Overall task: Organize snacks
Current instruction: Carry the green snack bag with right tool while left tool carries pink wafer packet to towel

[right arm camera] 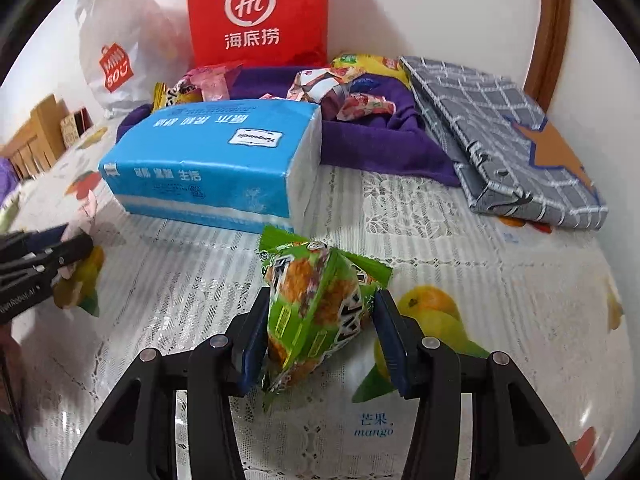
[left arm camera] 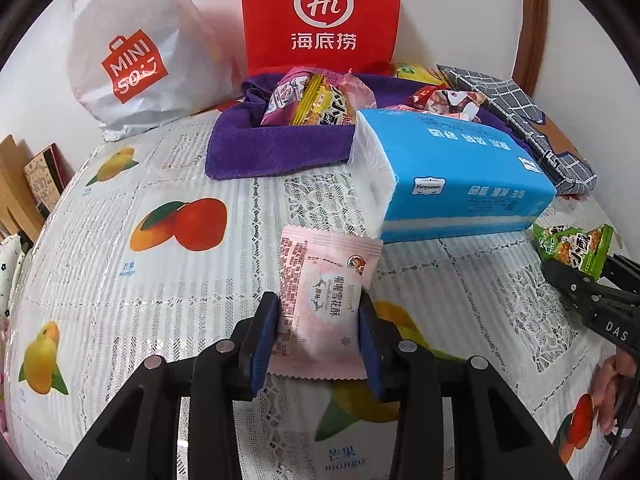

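Observation:
My left gripper (left arm camera: 318,312) is shut on a pink snack packet (left arm camera: 324,300) and holds it above the fruit-print tablecloth. My right gripper (right arm camera: 320,308) is shut on a green snack packet (right arm camera: 316,312); it also shows at the right edge of the left wrist view (left arm camera: 576,250). A purple cloth basket (left arm camera: 276,148) at the back holds several snack packets (left arm camera: 316,98); in the right wrist view the basket (right arm camera: 384,148) sits behind the tissue pack.
A blue tissue pack (left arm camera: 460,176) lies between the grippers and the basket. A red Haidilao bag (left arm camera: 320,16) and a white Miniso bag (left arm camera: 132,52) stand against the wall. A folded grey checked cloth (right arm camera: 500,128) lies at the right.

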Motion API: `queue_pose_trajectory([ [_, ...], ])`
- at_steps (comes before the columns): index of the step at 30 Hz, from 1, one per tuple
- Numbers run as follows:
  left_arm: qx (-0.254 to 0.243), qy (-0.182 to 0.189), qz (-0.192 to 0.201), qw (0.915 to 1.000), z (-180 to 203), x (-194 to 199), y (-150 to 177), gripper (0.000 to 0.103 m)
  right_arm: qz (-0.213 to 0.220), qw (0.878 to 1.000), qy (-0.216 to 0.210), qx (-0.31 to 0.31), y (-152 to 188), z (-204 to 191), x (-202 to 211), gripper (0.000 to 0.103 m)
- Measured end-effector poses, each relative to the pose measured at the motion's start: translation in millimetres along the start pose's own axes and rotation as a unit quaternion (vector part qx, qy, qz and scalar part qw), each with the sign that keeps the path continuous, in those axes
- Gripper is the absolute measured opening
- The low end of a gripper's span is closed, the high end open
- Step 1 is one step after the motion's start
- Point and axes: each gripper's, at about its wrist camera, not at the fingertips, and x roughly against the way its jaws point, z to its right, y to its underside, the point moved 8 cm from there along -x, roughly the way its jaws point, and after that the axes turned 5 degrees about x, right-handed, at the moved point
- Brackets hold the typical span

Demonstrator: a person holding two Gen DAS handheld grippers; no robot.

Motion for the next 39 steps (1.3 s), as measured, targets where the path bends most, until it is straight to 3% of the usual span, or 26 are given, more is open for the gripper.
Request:
queue_pose_trajectory([
  [15, -0.003, 0.003, -0.001, 1.0, 1.8, -0.5, 0.9, 0.041, -0.001, 1.0, 0.001, 0.008, -0.8, -2.5, -2.2, 0.052],
  [32, -0.001, 0.003, -0.008, 1.0, 0.0, 3.3, 3.6, 0.037, 0.0, 1.0, -0.002, 0.01, -0.6, -0.8, 1.2, 0.047],
  [36, 0.025, 0.038, -0.03, 0.9985, 2.7, 12.1, 8.9, 0.036, 0.0, 1.0, -0.013, -0.009, 1.6, -3.0, 16.7, 0.047],
  [39, 0.028, 0.042, -0.028, 0.9983, 6.6, 23.6, 11.3, 0.036, 0.016, 1.0, -0.006, 0.002, -1.8, -8.0, 36.2, 0.047],
])
